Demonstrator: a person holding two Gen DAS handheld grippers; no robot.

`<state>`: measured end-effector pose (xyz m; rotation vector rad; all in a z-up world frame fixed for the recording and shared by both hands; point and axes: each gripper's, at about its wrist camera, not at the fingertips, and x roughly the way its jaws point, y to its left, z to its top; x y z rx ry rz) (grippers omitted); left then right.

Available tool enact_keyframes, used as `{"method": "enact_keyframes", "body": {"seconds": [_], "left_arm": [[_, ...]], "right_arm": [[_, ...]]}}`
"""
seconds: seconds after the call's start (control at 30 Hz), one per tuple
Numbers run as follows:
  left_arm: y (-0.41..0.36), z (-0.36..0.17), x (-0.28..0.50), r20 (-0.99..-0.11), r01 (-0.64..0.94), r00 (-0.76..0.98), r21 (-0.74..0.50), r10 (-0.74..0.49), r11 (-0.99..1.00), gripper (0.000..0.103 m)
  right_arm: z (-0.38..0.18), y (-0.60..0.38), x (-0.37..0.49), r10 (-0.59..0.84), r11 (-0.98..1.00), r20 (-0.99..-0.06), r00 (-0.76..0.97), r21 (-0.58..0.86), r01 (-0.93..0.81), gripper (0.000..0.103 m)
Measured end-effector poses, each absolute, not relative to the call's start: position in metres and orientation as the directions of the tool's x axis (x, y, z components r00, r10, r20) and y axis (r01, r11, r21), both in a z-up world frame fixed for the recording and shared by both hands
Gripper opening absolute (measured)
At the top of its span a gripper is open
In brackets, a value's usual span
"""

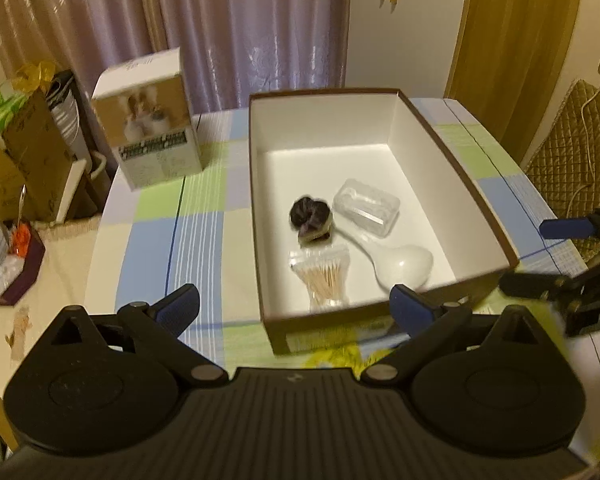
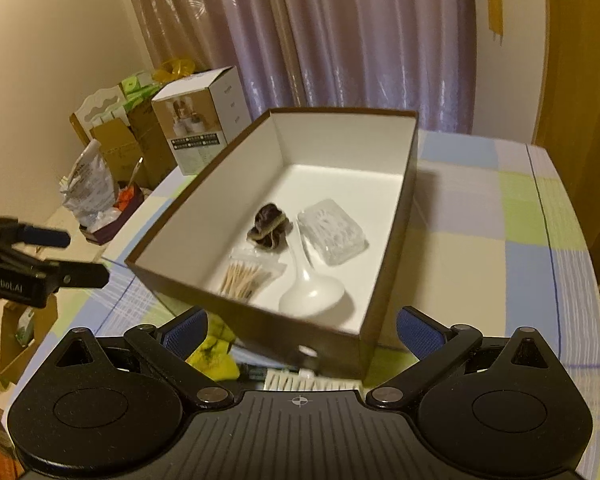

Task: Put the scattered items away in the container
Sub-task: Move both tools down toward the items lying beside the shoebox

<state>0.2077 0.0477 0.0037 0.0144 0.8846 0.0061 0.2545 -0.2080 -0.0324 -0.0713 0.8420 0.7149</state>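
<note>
Closest to me, my left gripper (image 1: pixel 296 308) has its blue-padded fingers (image 1: pixel 178 309) spread wide with nothing between them, hanging just short of the near wall of the box. My right gripper (image 2: pixel 302 334) is the same deal: jaws wide apart, empty, hovering over the near corner of the box. Each one also shows at the edge of the other's camera, off to the side of the box and not touching it.

Under the right gripper, on the table in front of the box, there's a crumpled yellow thing (image 2: pixel 214 354) and a strip of white bristle-like stuff (image 2: pixel 300 380) half hidden by the gripper body, can't really tell what either one is.

Then the container itself, a brown cardboard box with a white inside (image 1: pixel 260 200), lid off, sitting on the blue, green and white checked tablecloth (image 1: pixel 172 240). Inside, toward the near end: a clear bag of wooden cotton swabs (image 1: pixel 324 276), right beside it a white plastic spoon (image 1: pixel 400 266), behind those a dark purple scrunchie (image 1: pixel 311 216), and next to that a small clear plastic case (image 1: pixel 367 206). The far half of the box floor is bare.

Further back on the table's left stands a white and tan printed carton (image 1: pixel 156 120), well apart from the box. Behind everything hangs a mauve curtain (image 1: pixel 228 20).
</note>
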Motion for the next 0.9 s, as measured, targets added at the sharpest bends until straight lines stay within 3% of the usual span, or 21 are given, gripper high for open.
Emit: {"method": "enact_keyframes", "body": {"seconds": [0.63, 0.9], "left_arm": [[0.035, -0.112, 0.150, -0.903, -0.026, 0.421, -0.103, -0.082, 0.994, 0.094], [0.026, -0.136, 0.161, -0.907, -0.062, 0.405, -0.154, -0.116, 0.986, 0.088]], "right_arm": [[-0.095, -0.245, 0.232, 0.492, 0.832, -0.794, 0.357, 0.308, -0.461, 0.103], [-0.104, -0.251, 0.232, 0.480, 0.845, -0.806, 0.347, 0.318, -0.430, 0.103]]}}
